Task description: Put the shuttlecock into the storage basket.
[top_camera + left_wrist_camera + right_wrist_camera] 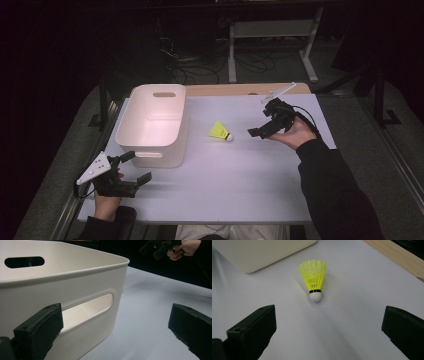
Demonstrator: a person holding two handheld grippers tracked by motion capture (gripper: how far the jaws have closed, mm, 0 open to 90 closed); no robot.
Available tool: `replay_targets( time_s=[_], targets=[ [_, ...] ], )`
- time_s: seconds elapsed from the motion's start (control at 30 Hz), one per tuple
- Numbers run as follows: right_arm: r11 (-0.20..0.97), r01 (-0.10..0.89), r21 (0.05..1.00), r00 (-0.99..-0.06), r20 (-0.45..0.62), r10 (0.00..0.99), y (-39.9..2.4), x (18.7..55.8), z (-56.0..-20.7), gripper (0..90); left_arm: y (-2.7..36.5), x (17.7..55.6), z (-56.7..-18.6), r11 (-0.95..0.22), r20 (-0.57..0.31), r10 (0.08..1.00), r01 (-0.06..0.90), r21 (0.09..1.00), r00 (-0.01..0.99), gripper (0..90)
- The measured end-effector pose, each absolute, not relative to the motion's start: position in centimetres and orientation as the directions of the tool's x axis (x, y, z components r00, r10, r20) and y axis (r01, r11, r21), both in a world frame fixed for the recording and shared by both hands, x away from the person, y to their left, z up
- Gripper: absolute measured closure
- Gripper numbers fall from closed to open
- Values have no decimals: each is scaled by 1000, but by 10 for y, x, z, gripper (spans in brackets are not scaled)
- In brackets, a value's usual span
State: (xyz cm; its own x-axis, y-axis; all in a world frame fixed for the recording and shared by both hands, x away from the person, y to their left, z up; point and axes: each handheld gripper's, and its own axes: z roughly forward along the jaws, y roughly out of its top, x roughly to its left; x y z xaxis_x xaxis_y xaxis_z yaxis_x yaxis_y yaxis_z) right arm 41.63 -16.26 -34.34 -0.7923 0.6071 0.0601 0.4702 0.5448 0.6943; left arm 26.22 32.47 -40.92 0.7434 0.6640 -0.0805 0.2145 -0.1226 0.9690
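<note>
A yellow plastic shuttlecock with a white rounded cork tip [220, 131] lies on its side near the middle of the pale grey desk [240, 185], its tip pointing toward the desk's right edge and its skirt toward a white plastic storage bin with slotted handles [155, 125] that stands just beside it, on the left half of the desk toward the far edge. The right gripper [261, 132], held in the person's right hand [295, 134], hovers to the right of the shuttlecock, near it but apart from it, with its black jaws spread wide and nothing between them; in the right gripper view the shuttlecock [314, 280] lies ahead of the two jaws and roughly centred between them, the tip nearest the camera, with a corner of the bin [262, 252] beyond it and a strip of bare wooden edge [397, 257] at the far side of the desk. The left gripper [136, 167], held in the left hand [107, 192], sits near the desk's near left corner, just in front of the bin's near wall, its jaws likewise parted and empty. In the left gripper view the bin's near handle slot [87, 308] is close ahead of the left-hand jaw; whether that jaw touches the wall is hard to tell, though it seems just clear of it.
</note>
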Motion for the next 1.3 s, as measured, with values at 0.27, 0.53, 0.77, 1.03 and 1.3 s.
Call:
replay_targets(
  time_s=[0.27, 0.53, 0.77, 1.03, 1.3],
  targets=[
    [553, 467, 690, -799, 62, 598, -155, 426, -344, 0, 325, 262, -409, -122, -81, 663, 214, 969, 744, 0],
    [568, 458, 684, -811, 60, 582, -145, 433, -347, 0, 325, 262, -409, -122, -80, 663, 213, 969, 745, 0],
    [580, 455, 676, -819, 62, 570, -137, 437, -352, 0, 325, 262, -409, -123, -80, 662, 214, 969, 745, 0],
    [591, 454, 667, -826, 67, 560, -131, 441, -360, 0, 324, 262, -409, -124, -81, 660, 214, 969, 747, 0],
    [607, 454, 652, -834, 73, 546, -123, 445, -370, 0, 324, 262, -409, -124, -81, 659, 214, 969, 747, 0]
  ],
)
